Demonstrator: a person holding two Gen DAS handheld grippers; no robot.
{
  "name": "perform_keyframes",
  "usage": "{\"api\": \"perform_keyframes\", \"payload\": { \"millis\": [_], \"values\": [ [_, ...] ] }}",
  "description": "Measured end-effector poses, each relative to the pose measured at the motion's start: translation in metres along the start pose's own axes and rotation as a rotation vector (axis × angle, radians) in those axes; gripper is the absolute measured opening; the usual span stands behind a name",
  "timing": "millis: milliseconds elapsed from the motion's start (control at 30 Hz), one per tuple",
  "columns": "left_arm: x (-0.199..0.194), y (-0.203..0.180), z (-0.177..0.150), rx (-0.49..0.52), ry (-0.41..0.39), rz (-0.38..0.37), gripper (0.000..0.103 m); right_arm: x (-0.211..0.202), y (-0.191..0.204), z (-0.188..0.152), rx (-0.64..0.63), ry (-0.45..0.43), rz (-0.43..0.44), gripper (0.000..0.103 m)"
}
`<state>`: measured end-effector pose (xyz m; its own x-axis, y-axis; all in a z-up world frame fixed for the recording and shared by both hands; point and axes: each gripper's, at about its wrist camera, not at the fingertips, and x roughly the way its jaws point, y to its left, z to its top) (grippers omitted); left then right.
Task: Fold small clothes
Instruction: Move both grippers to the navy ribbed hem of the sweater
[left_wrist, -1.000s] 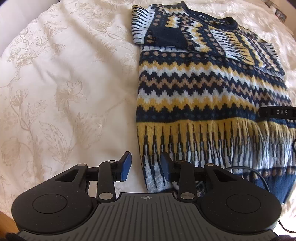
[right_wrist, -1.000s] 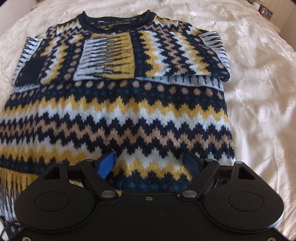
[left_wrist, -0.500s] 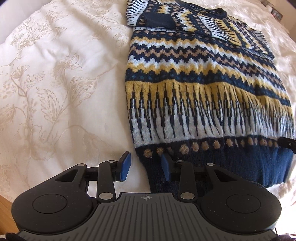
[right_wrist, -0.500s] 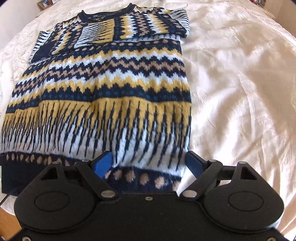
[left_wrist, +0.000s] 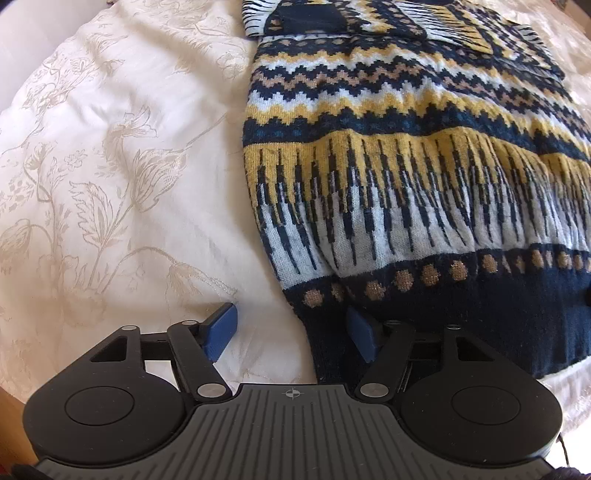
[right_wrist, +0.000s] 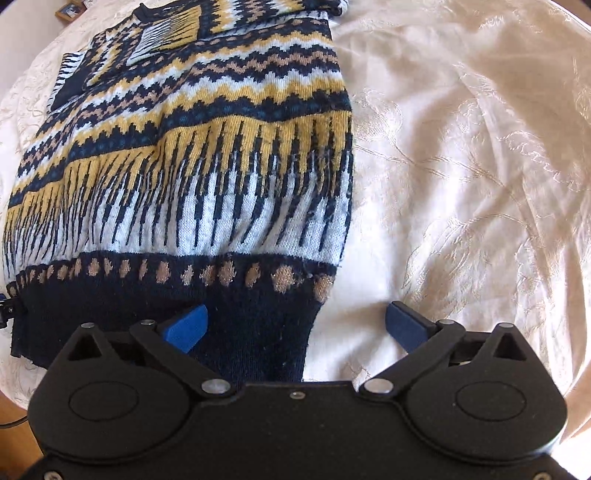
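Knitted navy-and-yellow sweater (left_wrist: 424, 177) lies flat on the bedspread (left_wrist: 110, 166), sleeves folded in. Both grippers have drawn back to its hem: left gripper (left_wrist: 291, 330) and right gripper (right_wrist: 295, 325) each straddle a bottom corner, fingers spread wide, seemingly ready to pinch and fold upward.

A patterned knit sweater (right_wrist: 207, 177) lies flat on a cream floral bedspread (right_wrist: 461, 166), its navy hem (right_wrist: 166, 314) nearest the camera and its neckline off toward 11 o'clock. The right gripper (right_wrist: 295, 326) hovers at 6 o'clock with its jaws spread wide, straddling the hem's right corner: one blue pad (right_wrist: 186, 328) over the navy band, the other (right_wrist: 402, 326) over bare bedspread. A small picture frame (right_wrist: 70, 9) sits at the far 11 o'clock edge.
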<state>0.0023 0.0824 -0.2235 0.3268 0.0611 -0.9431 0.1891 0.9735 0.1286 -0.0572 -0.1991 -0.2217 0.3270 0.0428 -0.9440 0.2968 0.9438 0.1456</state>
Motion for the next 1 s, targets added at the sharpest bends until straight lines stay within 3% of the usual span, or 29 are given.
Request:
{"api": "perform_keyframes", "payload": {
  "millis": [200,233,367,733,1000],
  "values": [
    [0.007,0.016,-0.003,-0.083,0.008,0.007,0.098,-0.002,-0.009,-0.01,-0.005,-0.043,0.034,0.103],
    [0.008,0.018,-0.003,-0.09,0.012,0.002,0.099,-0.001,-0.009,-0.013,-0.006,-0.054,0.038,0.103],
    [0.011,0.024,-0.003,-0.108,0.021,-0.02,0.1,-0.002,-0.01,-0.021,-0.028,-0.079,0.043,0.103],
    [0.001,0.018,-0.011,-0.143,0.011,0.008,0.098,-0.007,-0.008,-0.035,-0.079,-0.105,0.046,0.103],
    [-0.013,0.021,-0.044,-0.124,-0.017,-0.07,0.089,-0.008,-0.009,-0.034,-0.078,-0.078,0.06,0.103]
  ]
}}
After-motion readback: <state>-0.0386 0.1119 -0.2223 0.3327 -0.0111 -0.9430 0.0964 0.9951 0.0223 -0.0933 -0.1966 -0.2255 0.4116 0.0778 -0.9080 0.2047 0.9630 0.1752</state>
